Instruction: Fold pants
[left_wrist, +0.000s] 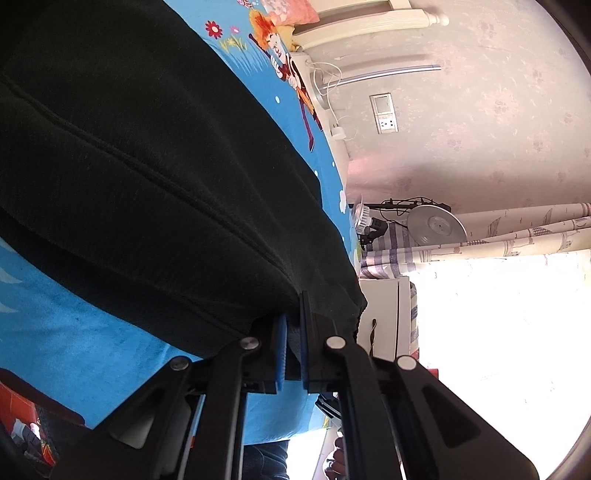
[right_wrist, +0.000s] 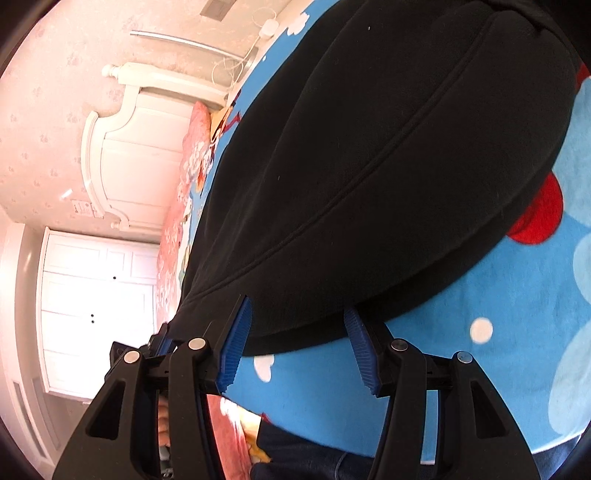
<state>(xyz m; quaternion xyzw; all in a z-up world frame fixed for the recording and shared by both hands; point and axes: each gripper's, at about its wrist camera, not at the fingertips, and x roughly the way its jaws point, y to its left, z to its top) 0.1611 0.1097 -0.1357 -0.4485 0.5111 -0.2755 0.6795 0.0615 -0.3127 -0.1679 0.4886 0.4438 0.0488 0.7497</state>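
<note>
Left tool (left_wrist: 292, 325) is clamped on the near edge of the black pants (left_wrist: 147, 166), a fold of dark cloth pinched between its blue pads (left_wrist: 281, 354). From there the pants spread away over a bed covered by a blue cartoon blanket (left_wrist: 66, 325), a raised seam running along the leg. Right tool (right_wrist: 297, 339) has its fingers apart; the pants' (right_wrist: 369, 166) hem reaches just between the blue tips (right_wrist: 236, 339), which do not press on it. At the bed's far end stands a white headboard (right_wrist: 129, 147) with a pink pillow (right_wrist: 194, 147).
</note>
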